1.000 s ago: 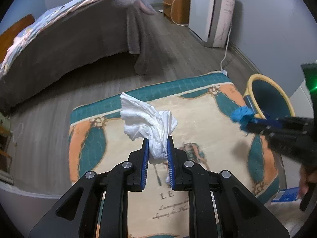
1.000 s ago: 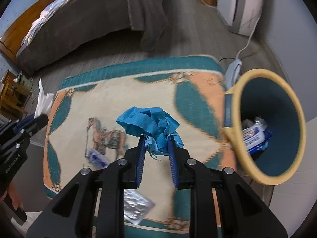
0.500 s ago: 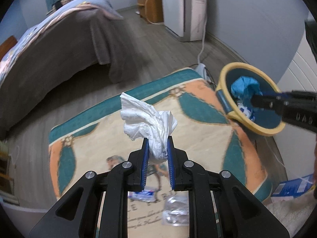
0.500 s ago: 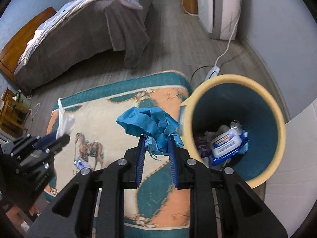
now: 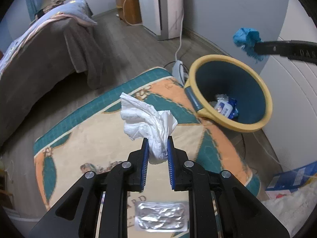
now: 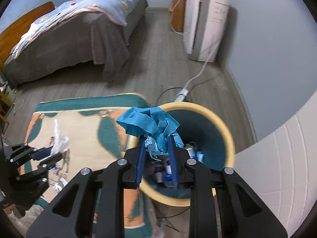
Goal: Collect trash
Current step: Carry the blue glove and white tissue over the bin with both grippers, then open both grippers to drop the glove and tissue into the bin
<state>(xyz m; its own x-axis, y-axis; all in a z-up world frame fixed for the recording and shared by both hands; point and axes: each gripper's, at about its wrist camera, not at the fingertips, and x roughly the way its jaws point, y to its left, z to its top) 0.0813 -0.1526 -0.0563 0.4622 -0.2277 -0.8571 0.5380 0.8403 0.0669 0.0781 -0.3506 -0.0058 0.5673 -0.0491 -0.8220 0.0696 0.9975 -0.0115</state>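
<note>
My left gripper (image 5: 157,141) is shut on a crumpled white tissue (image 5: 146,117), held above the patterned rug (image 5: 95,144). My right gripper (image 6: 155,139) is shut on a crumpled blue paper wad (image 6: 148,124) and hangs over the mouth of the yellow-rimmed teal bin (image 6: 230,138). In the left wrist view that bin (image 5: 200,65) stands at the rug's right edge with wrappers inside, and the blue wad (image 5: 247,38) hovers above it in the right gripper (image 5: 255,47). A silver foil wrapper (image 5: 161,216) lies on the rug below my left gripper.
A bed (image 6: 79,29) with a grey skirt fills the back left. A white appliance (image 6: 204,25) stands against the far wall, its cable running to a power strip (image 6: 181,95) behind the bin. A blue box (image 5: 293,178) lies at right by the white wall panel.
The right gripper rose with the blue wad and came over the bin's mouth. The left gripper carried the tissue across the rug, toward the bin. Both grips held.
</note>
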